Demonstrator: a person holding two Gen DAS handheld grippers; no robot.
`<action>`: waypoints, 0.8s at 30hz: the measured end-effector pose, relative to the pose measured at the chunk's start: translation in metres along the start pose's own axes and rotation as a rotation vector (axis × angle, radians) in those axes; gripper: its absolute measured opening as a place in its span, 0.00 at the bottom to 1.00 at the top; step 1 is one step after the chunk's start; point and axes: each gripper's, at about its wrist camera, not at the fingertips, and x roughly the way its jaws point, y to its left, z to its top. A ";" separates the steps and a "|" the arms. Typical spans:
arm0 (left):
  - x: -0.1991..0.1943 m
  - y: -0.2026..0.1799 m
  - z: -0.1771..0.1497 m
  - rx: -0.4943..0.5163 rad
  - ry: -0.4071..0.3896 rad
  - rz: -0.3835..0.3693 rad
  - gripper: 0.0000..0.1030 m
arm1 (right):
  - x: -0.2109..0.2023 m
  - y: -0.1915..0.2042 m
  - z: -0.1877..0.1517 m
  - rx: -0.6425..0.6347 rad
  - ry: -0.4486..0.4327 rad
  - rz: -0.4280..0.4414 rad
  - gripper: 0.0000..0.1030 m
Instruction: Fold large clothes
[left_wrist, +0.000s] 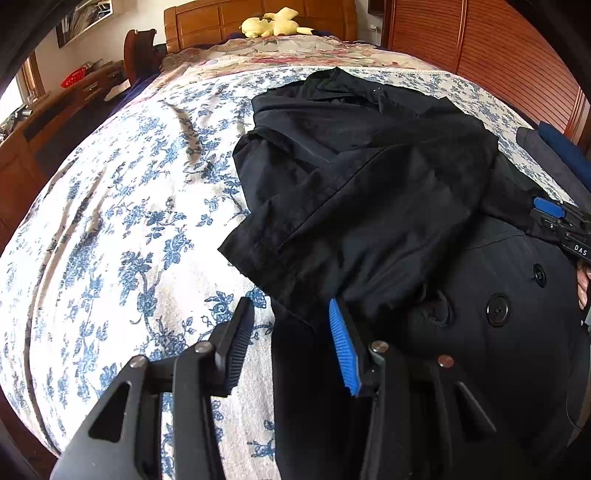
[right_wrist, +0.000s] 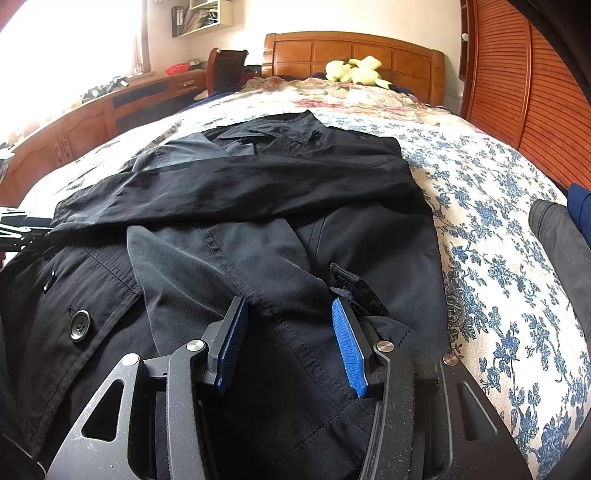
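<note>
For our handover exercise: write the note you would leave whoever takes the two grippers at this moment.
Left gripper: open, at the black coat's near left edge, gripping nothing.
Right gripper: open over the coat's lower front, fabric between the jaws but not pinched.
Coat lies on the floral bedspread, both sleeves folded across the chest.
Left: fold the body up into a compact stack.

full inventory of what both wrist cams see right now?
coat: 1, black, buttoned, spread mid-bed, sleeves folded across
bedspread: 1, white with blue flowers, covers the bed
quilt: 1, pink floral, head end
plush toy: 1, yellow, by headboard
headboard: 1, brown wood
folded clothes: grey and navy, right bed edge
basket: 1, red, on desk
left hand-held gripper: black, one blue pad, jaws apart at coat's left edge
right hand-held gripper: blue pads, jaws apart over coat fabric
</note>
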 end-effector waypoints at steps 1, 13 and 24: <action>0.002 0.000 -0.001 0.003 0.001 0.006 0.43 | 0.000 0.000 0.000 0.000 0.000 0.000 0.47; 0.016 0.018 0.001 -0.027 0.017 0.009 0.73 | 0.000 0.000 0.000 0.000 0.001 0.000 0.47; 0.009 0.025 -0.005 -0.047 0.038 -0.021 0.74 | -0.006 0.000 0.005 -0.008 0.032 -0.007 0.47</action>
